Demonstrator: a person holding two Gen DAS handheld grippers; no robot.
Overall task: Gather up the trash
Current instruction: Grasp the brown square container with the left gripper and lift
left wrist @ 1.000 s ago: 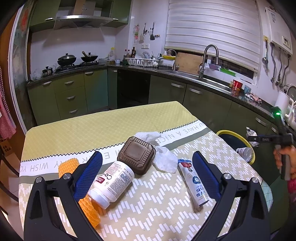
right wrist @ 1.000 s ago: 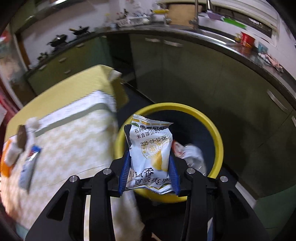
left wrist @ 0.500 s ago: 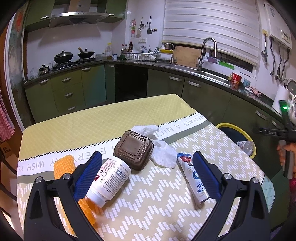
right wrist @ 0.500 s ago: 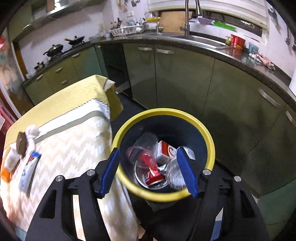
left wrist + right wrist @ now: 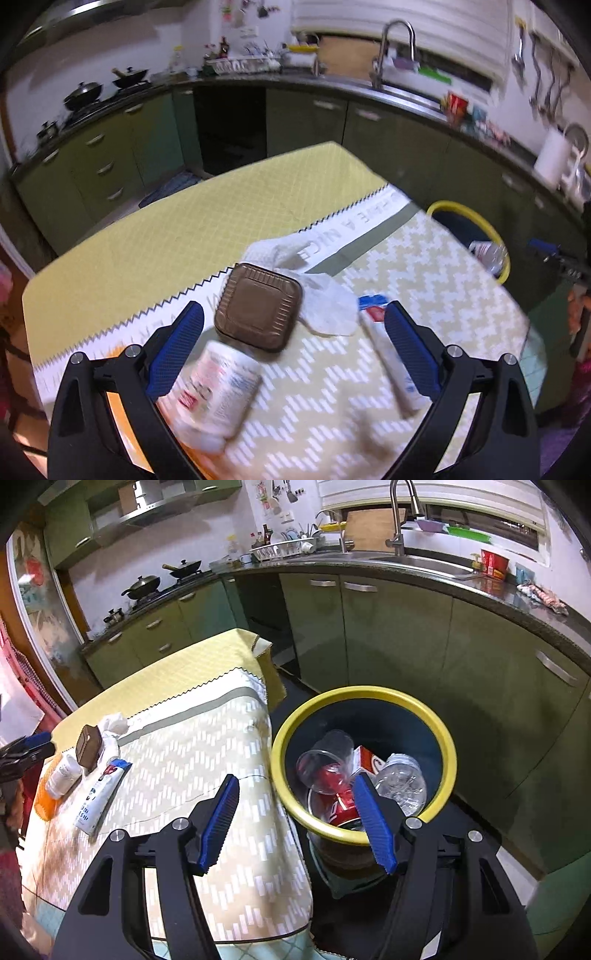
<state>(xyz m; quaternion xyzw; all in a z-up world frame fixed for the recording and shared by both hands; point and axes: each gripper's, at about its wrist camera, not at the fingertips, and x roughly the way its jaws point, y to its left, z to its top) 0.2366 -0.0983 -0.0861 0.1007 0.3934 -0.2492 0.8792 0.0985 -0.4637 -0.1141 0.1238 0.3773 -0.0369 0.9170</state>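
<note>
My left gripper (image 5: 291,339) is open and empty above the table, over a brown square lid (image 5: 258,310), a white pill bottle (image 5: 218,395), a crumpled white tissue (image 5: 325,302) and a white tube (image 5: 388,350). My right gripper (image 5: 295,812) is open and empty, by the near rim of the yellow-rimmed bin (image 5: 447,749) beside the table. The bin holds a clear cup (image 5: 325,753), a red can (image 5: 340,805) and a clear bottle (image 5: 402,779). The same table items show in the right wrist view: lid (image 5: 88,742), pill bottle (image 5: 62,775), tube (image 5: 99,794).
An orange item (image 5: 44,805) lies under the pill bottle at the table's near-left edge. Green kitchen cabinets (image 5: 399,638) and a counter with a sink (image 5: 417,561) curve behind the bin. The tablecloth (image 5: 184,229) hangs over the table's edge toward the bin.
My right gripper opened and let go of the snack packet over the bin, then drew back. My left gripper moved forward and down toward the brown lid; its view is blurred.
</note>
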